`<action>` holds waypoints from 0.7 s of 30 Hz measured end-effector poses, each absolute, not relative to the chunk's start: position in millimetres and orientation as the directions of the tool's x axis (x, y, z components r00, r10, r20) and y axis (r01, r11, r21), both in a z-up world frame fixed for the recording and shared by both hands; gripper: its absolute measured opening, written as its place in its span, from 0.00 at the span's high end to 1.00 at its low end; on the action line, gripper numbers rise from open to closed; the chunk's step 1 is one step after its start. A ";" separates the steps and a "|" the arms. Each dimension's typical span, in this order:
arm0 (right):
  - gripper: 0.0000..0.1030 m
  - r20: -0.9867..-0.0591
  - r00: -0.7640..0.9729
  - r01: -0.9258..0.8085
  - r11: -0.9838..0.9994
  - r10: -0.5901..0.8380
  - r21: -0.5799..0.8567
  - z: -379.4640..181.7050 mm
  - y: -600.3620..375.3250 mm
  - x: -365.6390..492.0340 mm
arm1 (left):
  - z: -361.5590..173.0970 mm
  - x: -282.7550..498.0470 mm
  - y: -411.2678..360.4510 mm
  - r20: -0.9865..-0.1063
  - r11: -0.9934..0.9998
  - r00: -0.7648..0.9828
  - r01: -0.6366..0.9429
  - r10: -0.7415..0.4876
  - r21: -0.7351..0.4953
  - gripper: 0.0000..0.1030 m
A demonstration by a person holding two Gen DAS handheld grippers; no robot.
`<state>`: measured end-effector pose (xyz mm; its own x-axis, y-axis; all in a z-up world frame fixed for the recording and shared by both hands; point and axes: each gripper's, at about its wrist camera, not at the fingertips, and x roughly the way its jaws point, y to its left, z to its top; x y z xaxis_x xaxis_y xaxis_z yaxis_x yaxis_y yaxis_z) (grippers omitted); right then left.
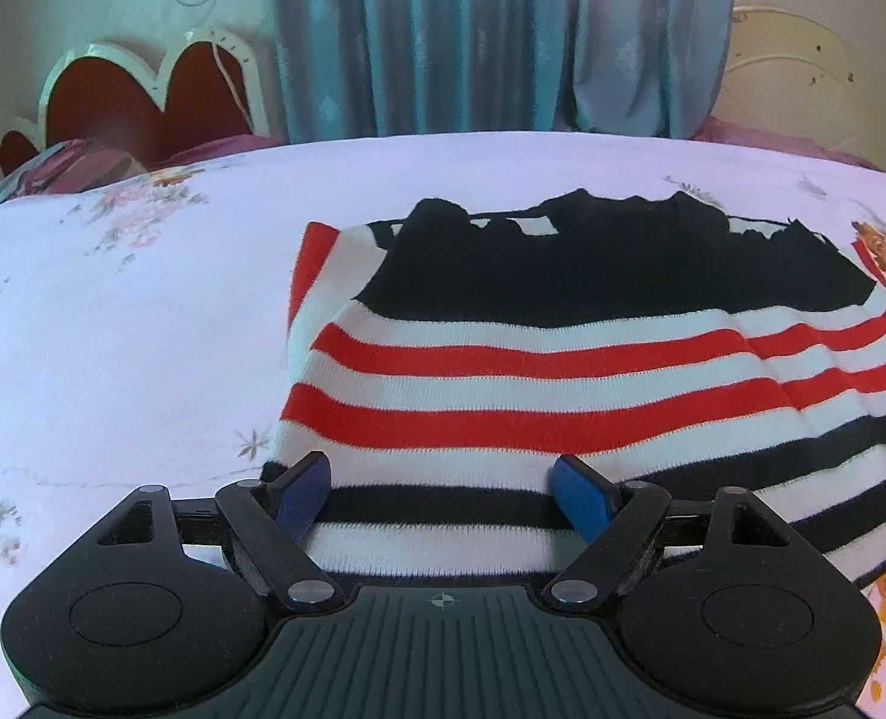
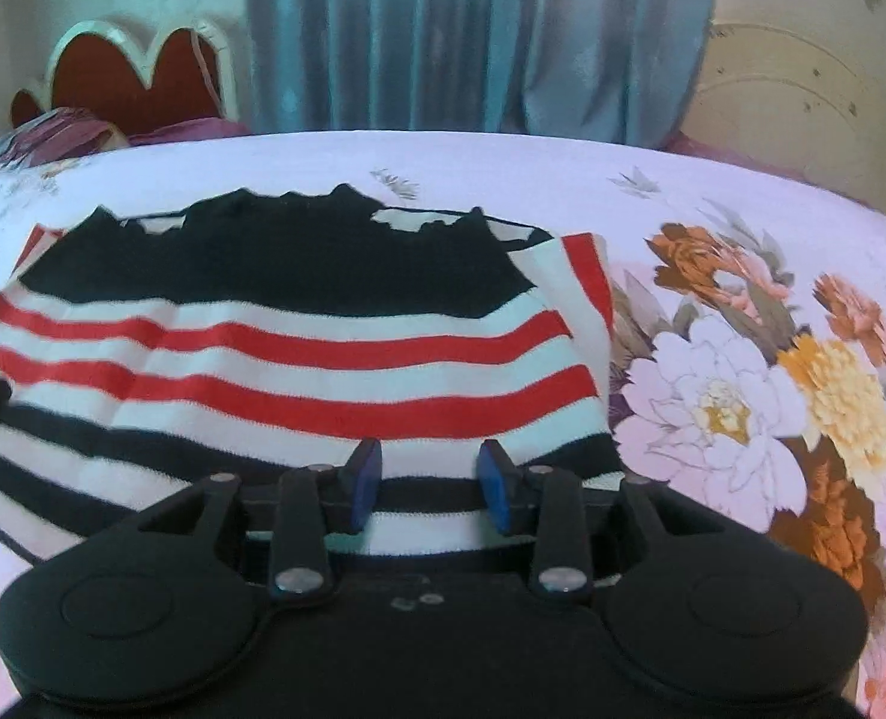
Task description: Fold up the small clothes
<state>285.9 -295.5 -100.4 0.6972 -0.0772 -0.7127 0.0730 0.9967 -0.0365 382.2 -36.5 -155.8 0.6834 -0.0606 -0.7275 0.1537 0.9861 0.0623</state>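
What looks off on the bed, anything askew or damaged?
Nothing damaged or spilled. The striped sweater lies partly folded on the floral sheet; its black far edge is jagged and uneven, so the fold isn't square. Both grippers, left and right, hang open above the near hem.

Black tongs (image 1: 443, 497) with blue pads (image 1: 305, 494), silver screws, ribbed grey housing.

A floral bedsheet (image 2: 743, 359), blue curtains (image 1: 473, 36), and what looks like a red scalloped headboard (image 1: 143, 90).
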 end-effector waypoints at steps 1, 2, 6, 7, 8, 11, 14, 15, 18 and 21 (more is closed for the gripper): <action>0.67 -0.701 0.710 0.073 0.997 -0.065 -0.018 -96.5 -294.1 282.8 | -153.7 379.6 -36.0 -0.729 0.987 0.682 0.153 -0.066 0.054 0.22; 0.66 -0.694 0.718 0.063 0.998 -0.056 -0.015 -94.9 -291.0 279.9 | -153.0 376.2 -35.6 -0.729 0.986 0.681 0.157 -0.072 0.049 0.22; 0.65 -0.716 0.692 0.040 0.995 -0.094 -0.092 -108.7 -280.9 277.8 | -161.2 369.8 -34.4 -0.724 0.981 0.687 0.174 -0.063 0.080 0.22; 0.65 -0.719 0.689 0.049 0.995 -0.096 -0.086 -107.9 -281.1 278.1 | -160.1 369.2 -34.6 -0.725 0.982 0.686 0.172 -0.060 0.082 0.22; 0.65 -0.725 0.681 0.058 0.995 -0.102 -0.086 -105.5 -280.2 279.0 | -157.7 369.1 -34.8 -0.731 0.983 0.680 0.164 -0.054 0.080 0.22; 0.61 -0.723 0.686 0.060 0.996 -0.087 -0.062 -94.6 -274.7 271.3 | -150.6 363.9 -33.0 -0.739 0.986 0.671 0.157 -0.059 0.064 0.22; 0.58 -0.712 0.698 0.054 0.997 -0.077 -0.055 -87.1 -264.9 257.7 | -146.4 353.1 -29.2 -0.746 0.986 0.663 0.157 -0.060 0.061 0.22; 0.58 -0.710 0.701 0.052 0.997 -0.072 -0.050 -85.0 -262.0 253.9 | -145.5 349.4 -27.6 -0.748 0.987 0.661 0.153 -0.059 0.058 0.22; 0.55 -0.701 0.711 0.045 0.999 -0.051 -0.027 -77.3 -252.4 241.8 | -142.9 339.1 -22.6 -0.756 0.988 0.652 0.148 -0.067 0.040 0.22; 0.54 -0.688 0.724 0.030 0.999 -0.037 -0.022 -69.5 -241.9 230.4 | -141.8 330.2 -18.7 -0.762 0.989 0.644 0.144 -0.072 0.028 0.22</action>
<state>230.4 -241.9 -69.5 0.7244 -0.0368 -0.6884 0.0300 0.9993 -0.0219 330.2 -18.7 -141.8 0.6437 -0.0720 -0.7619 0.1439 0.9892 0.0281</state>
